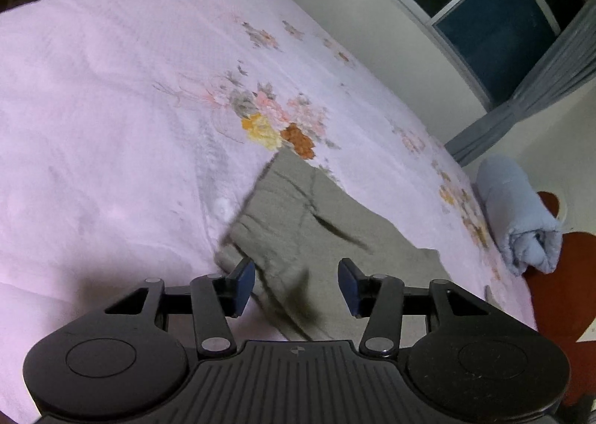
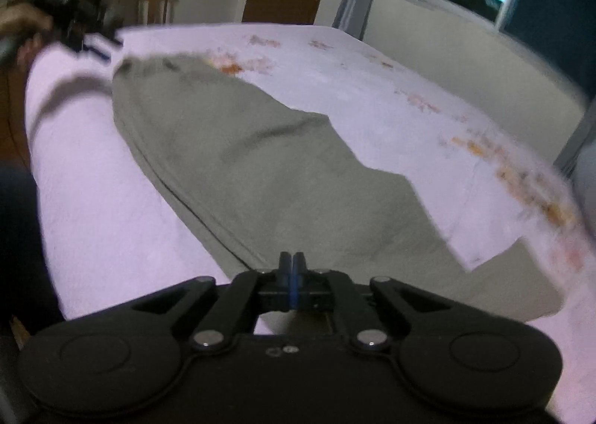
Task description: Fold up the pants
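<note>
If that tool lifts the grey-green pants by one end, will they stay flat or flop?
Probably flop: the pants lie limp with soft creases on the bedspread, so they look like thin cloth. They would likely hang and drag rather than slide stiffly. The open left tool hovers over one end.

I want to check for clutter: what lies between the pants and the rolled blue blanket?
Only bare floral bedsheet, as the left wrist view shows: nothing sits between the pants and the blanket at the bed's edge.
</note>
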Available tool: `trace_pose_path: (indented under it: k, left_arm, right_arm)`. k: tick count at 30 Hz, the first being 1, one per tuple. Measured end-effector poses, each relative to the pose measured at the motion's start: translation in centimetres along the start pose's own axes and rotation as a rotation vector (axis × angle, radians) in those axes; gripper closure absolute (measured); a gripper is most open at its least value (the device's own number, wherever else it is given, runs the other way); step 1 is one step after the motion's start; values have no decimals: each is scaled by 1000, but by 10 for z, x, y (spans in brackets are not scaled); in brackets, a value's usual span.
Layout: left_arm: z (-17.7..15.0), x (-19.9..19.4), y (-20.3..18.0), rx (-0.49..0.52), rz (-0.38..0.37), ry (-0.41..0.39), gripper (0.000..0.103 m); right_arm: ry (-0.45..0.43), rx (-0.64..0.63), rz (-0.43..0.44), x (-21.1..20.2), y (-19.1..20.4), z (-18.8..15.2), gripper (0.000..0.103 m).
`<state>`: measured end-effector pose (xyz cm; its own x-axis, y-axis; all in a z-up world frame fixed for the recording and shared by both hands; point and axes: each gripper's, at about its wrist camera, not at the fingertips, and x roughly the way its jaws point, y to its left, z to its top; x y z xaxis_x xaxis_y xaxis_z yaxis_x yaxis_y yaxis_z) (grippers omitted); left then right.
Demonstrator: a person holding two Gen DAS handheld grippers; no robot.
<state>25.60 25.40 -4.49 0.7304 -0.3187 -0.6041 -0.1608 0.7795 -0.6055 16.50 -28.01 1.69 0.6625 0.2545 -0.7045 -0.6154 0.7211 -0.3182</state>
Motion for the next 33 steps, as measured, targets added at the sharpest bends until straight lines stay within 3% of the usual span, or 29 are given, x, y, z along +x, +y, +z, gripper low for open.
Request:
trace_pose_path:
  k: [3,10,14,20,22,23,28,31,33]
  left_arm:
    - [-6,6,-3,-3,-2,10,52]
    - [-8,12,-2,-26,9,21,49]
    - [-7,11,-1,-24,10,19,49]
    - [-7,13,6,-27,42,22,48]
    - [-9,11,5,-17,81,5,48]
    - [-9,10,3,-3,105,0,48]
    - [-17,3,-5,86,137,-10,48]
    - [-23,6,-6,102,141,16,48]
    - [-26,6,-8,107,147,17,48]
  right_arm:
    - [31,-40,12,7,0,-8,92]
    - [68,-217,-69,36,9,-9,91]
    - [102,-274,-19,36,13,-7,89]
    - [128,-235,3,41,6,-13,88]
    - [142,-135,46,46,-3,-11,102]
    - [143,-96,51,46,-6,-11,103]
    - [50,55,36,11,-6,-10,103]
    - [153,-24,47,28,18,-30,103]
    - [146,-36,34,28,21,-28,103]
